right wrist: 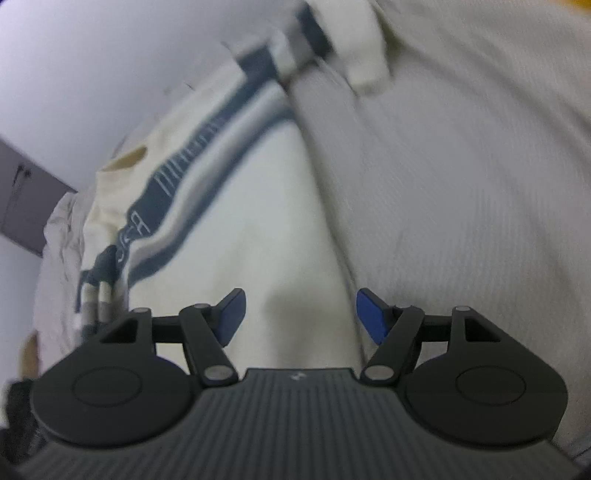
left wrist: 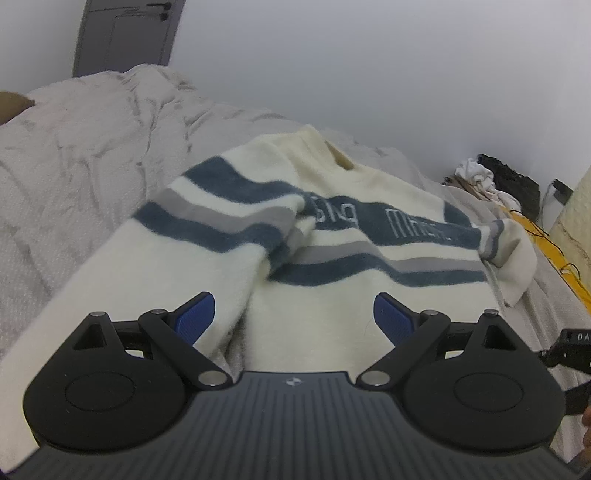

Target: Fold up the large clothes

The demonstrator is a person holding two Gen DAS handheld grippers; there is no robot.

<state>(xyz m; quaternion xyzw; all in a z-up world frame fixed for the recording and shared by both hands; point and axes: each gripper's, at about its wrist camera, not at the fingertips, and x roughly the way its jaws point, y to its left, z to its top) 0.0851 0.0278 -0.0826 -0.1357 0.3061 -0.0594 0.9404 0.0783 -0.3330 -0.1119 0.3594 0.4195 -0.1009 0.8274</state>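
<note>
Sweater: a cream knit sweater (left wrist: 332, 302) with navy and grey chest stripes and stitched lettering lies face up on the bed, filling the middle of the left wrist view; in the right wrist view it runs from the centre up toward the upper left.
Sleeves: one sleeve (left wrist: 207, 229) is already laid across the chest, left of centre; the other sleeve (left wrist: 511, 258) lies bunched off the body at the right edge, its cuff hanging toward the bed's side.
Left gripper (left wrist: 294, 317): jaws spread wide over the lower body of the sweater, nothing between the blue pads.
Right gripper (right wrist: 298, 314): also parted wide and empty, hovering where the sweater's side edge meets the bedcover; this view is smeared.
Step in hand: my guess is the loose sleeve gets folded in next.
Doing it well: pinch the cuff alone, not the bedcover beneath; carry it low across the stripes so it lands flat beside the first sleeve; pin the body down with the other gripper so the knit does not drag.
Surface: a pale grey ribbed bedcover (right wrist: 461, 192), soft and likely to rumple; a crumpled duvet (left wrist: 81, 147) is heaped upper left.
Room: plain white wall (left wrist: 369, 66), a grey door (left wrist: 125, 33) at top left, a heap of clutter (left wrist: 495, 181) at the right.
</note>
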